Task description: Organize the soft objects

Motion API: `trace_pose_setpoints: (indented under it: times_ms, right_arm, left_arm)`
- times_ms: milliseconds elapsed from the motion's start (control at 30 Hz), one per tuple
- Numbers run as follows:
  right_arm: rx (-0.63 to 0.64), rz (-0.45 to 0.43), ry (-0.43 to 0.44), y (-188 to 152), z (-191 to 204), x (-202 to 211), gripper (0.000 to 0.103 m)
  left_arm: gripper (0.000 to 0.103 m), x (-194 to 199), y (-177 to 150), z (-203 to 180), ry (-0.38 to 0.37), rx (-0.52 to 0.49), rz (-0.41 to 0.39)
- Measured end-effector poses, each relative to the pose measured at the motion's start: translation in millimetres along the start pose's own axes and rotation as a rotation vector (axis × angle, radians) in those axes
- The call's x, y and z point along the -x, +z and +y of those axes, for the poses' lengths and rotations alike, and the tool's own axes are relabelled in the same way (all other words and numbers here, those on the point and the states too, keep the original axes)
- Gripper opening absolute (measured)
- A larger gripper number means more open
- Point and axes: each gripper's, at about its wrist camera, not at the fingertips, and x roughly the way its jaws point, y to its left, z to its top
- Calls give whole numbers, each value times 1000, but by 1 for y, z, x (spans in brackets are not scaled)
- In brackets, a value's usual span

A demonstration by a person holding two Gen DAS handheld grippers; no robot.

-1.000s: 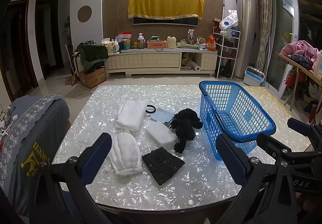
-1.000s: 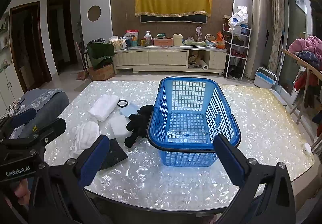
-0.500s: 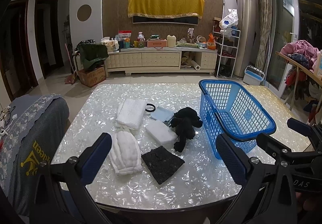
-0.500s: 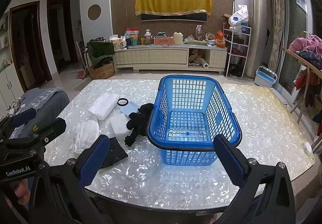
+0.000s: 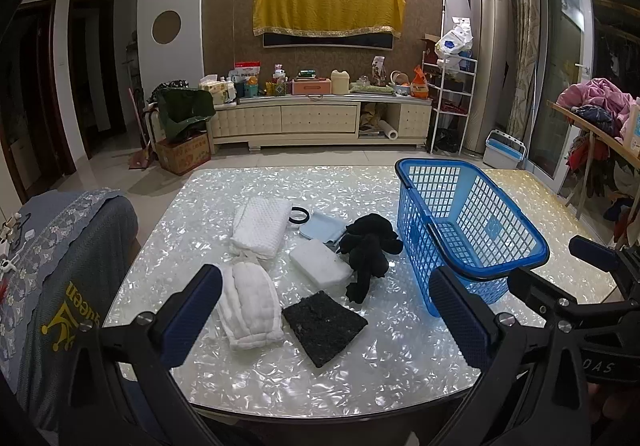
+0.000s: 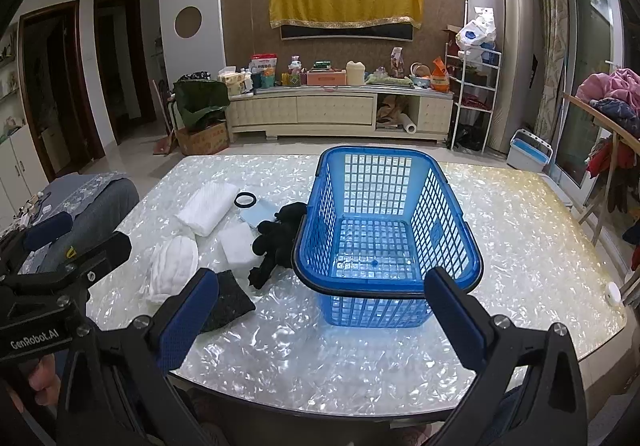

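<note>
An empty blue plastic basket [image 5: 472, 230] [image 6: 384, 230] stands on the pearly table. Left of it lie a black plush toy [image 5: 368, 250] [image 6: 276, 242], a white sponge block [image 5: 320, 264] [image 6: 238, 244], a black scouring pad [image 5: 324, 326] [image 6: 228, 302], a folded white cloth [image 5: 250, 304] [image 6: 174, 264], a white textured towel [image 5: 262, 226] [image 6: 206, 205], a light blue cloth [image 5: 322, 230] and a black hair ring [image 5: 298, 214] [image 6: 245, 200]. My left gripper [image 5: 324, 322] is open above the table's near edge, over the pad. My right gripper [image 6: 320, 318] is open in front of the basket.
A grey-covered chair [image 5: 60, 286] stands at the table's left edge. The table's front edge [image 5: 320, 410] is just below the grippers. A TV cabinet [image 5: 320, 117] with clutter lines the far wall. A clothes rack [image 5: 600, 133] is at the right.
Both grippers have barely shifted; the view has edged slightly. Nothing on the table has moved.
</note>
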Motion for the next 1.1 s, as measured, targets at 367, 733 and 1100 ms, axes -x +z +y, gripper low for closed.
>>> trace_pose_setpoints:
  times_ms: [367, 733, 1100]
  right_arm:
    - [1, 2, 0, 1, 0, 0, 103]
    - [0, 3, 1, 1, 1, 0, 103]
    - [6, 16, 17, 1, 2, 1, 103]
  left_arm:
    - [103, 0, 0, 0, 1, 1, 0]
    - [103, 1, 1, -1, 1, -6, -5]
    - [103, 0, 5, 1, -11, -26, 9]
